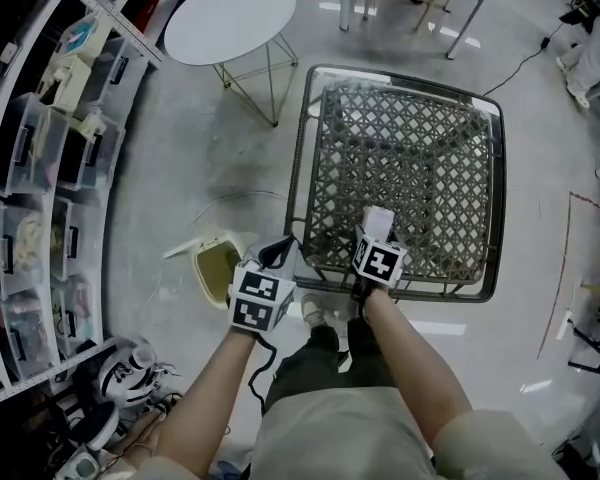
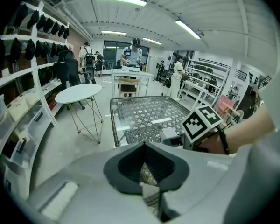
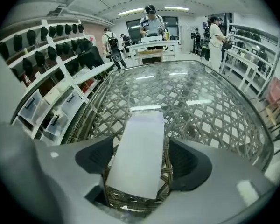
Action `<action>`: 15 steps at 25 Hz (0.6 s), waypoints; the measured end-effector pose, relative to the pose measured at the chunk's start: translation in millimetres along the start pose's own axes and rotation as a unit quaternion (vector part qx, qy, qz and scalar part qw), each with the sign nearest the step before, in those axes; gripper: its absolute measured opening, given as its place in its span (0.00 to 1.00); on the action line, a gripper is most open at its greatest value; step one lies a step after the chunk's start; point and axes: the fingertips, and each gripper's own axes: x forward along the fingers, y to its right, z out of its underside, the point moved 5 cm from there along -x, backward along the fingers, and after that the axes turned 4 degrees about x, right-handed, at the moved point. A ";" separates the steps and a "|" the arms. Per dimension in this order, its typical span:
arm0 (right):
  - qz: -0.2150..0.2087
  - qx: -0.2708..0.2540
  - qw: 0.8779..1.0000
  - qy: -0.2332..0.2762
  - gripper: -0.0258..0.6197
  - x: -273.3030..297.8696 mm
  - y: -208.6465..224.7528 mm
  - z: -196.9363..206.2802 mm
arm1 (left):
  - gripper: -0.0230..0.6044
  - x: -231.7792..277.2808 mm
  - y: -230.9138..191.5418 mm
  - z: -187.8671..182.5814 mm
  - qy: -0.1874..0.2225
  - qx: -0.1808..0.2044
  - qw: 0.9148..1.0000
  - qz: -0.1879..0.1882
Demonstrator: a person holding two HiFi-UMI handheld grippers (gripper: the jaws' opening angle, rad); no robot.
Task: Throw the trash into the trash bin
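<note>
Lying flat on the glass-topped wicker table (image 1: pixel 298 173), close to its near edge, a white oblong piece of trash (image 3: pixel 139 148) is found straight ahead of the right gripper (image 1: pixel 377 240) and framed between its two jaws. Those jaws are spread wide. A gap is seen on each side between the dark pads and the white edges, so nothing is gripped yet. The long axis of the piece runs along the line in which the gripper points, away from the person. Only its narrow width would therefore have to be spanned if the jaws were closed across it. What the piece is made of, card or a thin box, cannot be told.

The left gripper (image 2: pixel 147 171) is held lower and to the left, off the table's corner. Its jaws are brought together and nothing is held in them.

The trash bin (image 1: pixel 212 260), a small cream one with its lid (image 1: pixel 188 245) tipped up, stands on the floor to the left of the table, just beside the left gripper in the head view. The trash is thus nearer the right hand and the bin nearer the left. Once the piece is gripped, it is judged that it would have to be carried leftward and down past the table's near corner to reach the bin's mouth.
</note>
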 end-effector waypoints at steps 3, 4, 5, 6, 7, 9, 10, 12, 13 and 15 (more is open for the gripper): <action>0.015 -0.019 1.000 -0.011 0.62 13.9 -4.5 6.6 | 0.04 -2.4 -5.9 4.4 0.003 -0.010 1.000 -0.004; 0.016 -0.026 0.999 -0.016 0.62 18.5 -7.0 9.1 | 0.04 -4.0 -7.7 5.9 0.003 -0.013 1.000 -0.006; 0.015 -0.032 0.999 -0.019 0.61 21.7 -9.4 11.5 | 0.04 -6.0 -9.0 8.1 0.001 -0.016 1.000 -0.008; 0.014 -0.037 0.999 -0.021 0.61 23.2 -10.9 13.0 | 0.04 -8.3 -9.6 10.3 -0.001 -0.017 1.000 -0.010; 0.014 -0.040 0.999 -0.020 0.60 23.5 -11.3 13.8 | 0.04 -10.7 -9.8 12.8 -0.002 -0.019 1.000 -0.012; 0.013 -0.041 0.999 -0.017 0.57 20.8 -10.9 13.8 | 0.04 -14.6 -11.2 22.4 -0.005 -0.023 1.000 -0.016; 0.012 -0.039 0.999 -0.017 0.57 18.6 -10.9 13.5 | 0.04 -15.9 -12.9 29.4 -0.008 -0.025 0.999 -0.018; 0.006 -0.036 0.999 -0.011 0.56 13.8 -10.8 10.9 | 0.04 -20.2 -16.3 39.4 -0.010 -0.027 0.999 -0.025; 0.003 -0.033 0.999 -0.006 0.56 10.9 -10.1 7.9 | 0.04 -23.5 -17.8 41.0 -0.009 -0.028 0.999 -0.029; -0.006 -0.023 1.000 0.004 0.55 3.3 -7.3 -1.3 | 0.04 -32.3 -20.6 36.5 0.000 -0.034 0.999 -0.038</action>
